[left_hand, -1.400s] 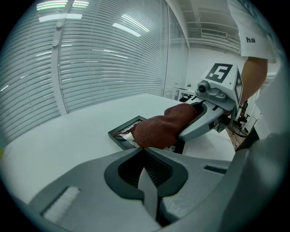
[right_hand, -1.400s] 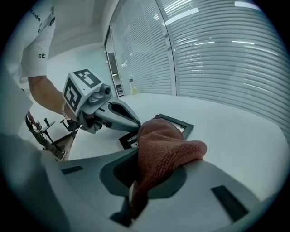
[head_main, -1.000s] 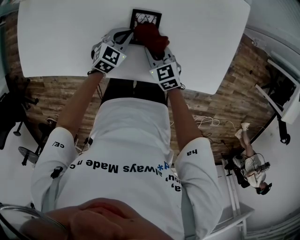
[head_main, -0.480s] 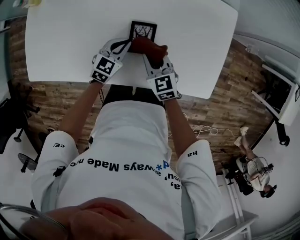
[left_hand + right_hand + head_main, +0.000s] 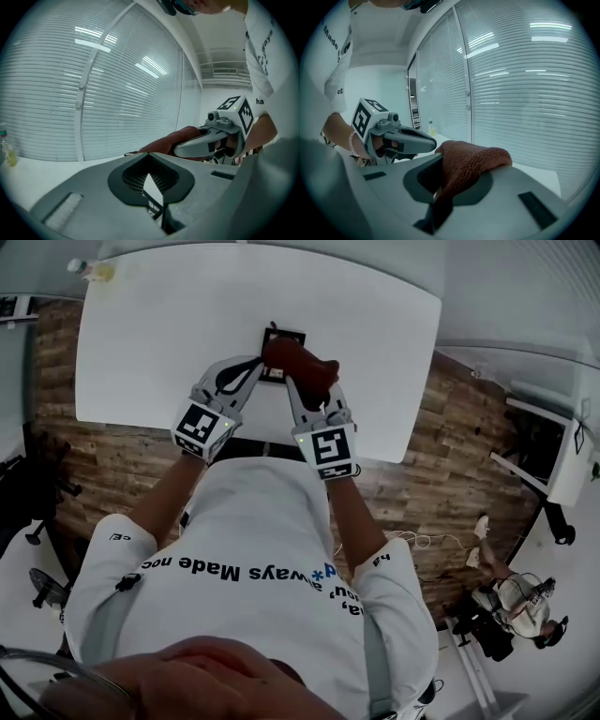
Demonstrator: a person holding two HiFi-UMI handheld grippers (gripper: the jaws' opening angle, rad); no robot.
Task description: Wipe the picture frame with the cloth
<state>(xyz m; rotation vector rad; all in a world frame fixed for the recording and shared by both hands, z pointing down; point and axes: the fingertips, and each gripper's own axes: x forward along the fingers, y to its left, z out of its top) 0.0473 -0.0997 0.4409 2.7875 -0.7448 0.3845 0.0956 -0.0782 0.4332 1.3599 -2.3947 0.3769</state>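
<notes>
Rust-red cloth (image 5: 471, 161) clamped in right hand-held gripper (image 5: 300, 382), lying over picture frame (image 5: 284, 337). Left hand-held gripper (image 5: 260, 362) pinches the frame's edge, around mid-desk (image 5: 141, 352). Wiping looks underway, with coverage so far unclear.

Picture frame (image 5: 283, 336) mostly under cloth (image 5: 300, 362)

The head view is dimly and evenly lit; the white table (image 5: 187, 324) is rendered brightest, and the picture frame (image 5: 286, 334) is reduced to a small dark patch. Corners are darkened by vignetting, and straight lines are bent by fisheye distortion in all views. In the gripper views the blinds (image 5: 117, 93) are streaked with glare at upper centre. The cloth (image 5: 471, 161) is kept sharp, its weave resolved.
</notes>
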